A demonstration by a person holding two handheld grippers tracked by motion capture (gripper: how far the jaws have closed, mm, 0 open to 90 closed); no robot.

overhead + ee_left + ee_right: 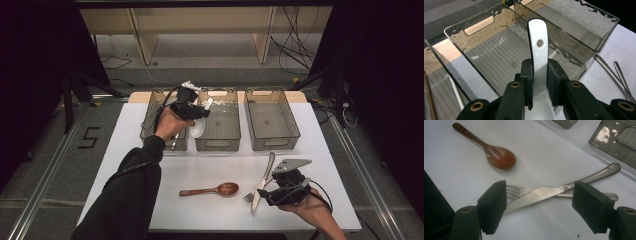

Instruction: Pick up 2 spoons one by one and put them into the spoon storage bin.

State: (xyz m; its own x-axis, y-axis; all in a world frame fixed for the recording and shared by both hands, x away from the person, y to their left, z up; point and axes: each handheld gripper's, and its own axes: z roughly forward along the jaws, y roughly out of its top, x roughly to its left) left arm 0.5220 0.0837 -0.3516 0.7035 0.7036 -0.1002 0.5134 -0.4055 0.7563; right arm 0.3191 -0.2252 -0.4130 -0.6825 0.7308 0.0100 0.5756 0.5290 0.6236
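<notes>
L gripper [540, 82] pinches a white spoon [539, 47] by its handle, centre frame, over the middle bin [486, 22]; in the high view I see it upper centre. R gripper [539, 202], jaws spread wide, sits lower right above a crossed knife [549, 193] and fork [515, 191]. Wooden spoon [212, 190] lies bottom centre.

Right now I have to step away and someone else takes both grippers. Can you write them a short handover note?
Left gripper: shut on the white spoon, held above the middle bin.
Right gripper: open, low over the knife that lies across the fork on the table.
Wooden spoon lies loose on the table.
Left bin already holds some long utensils; right bin looks empty.
Left to do, probably: drop the white spoon in a bin, then sort knife, fork and wooden spoon.
</notes>
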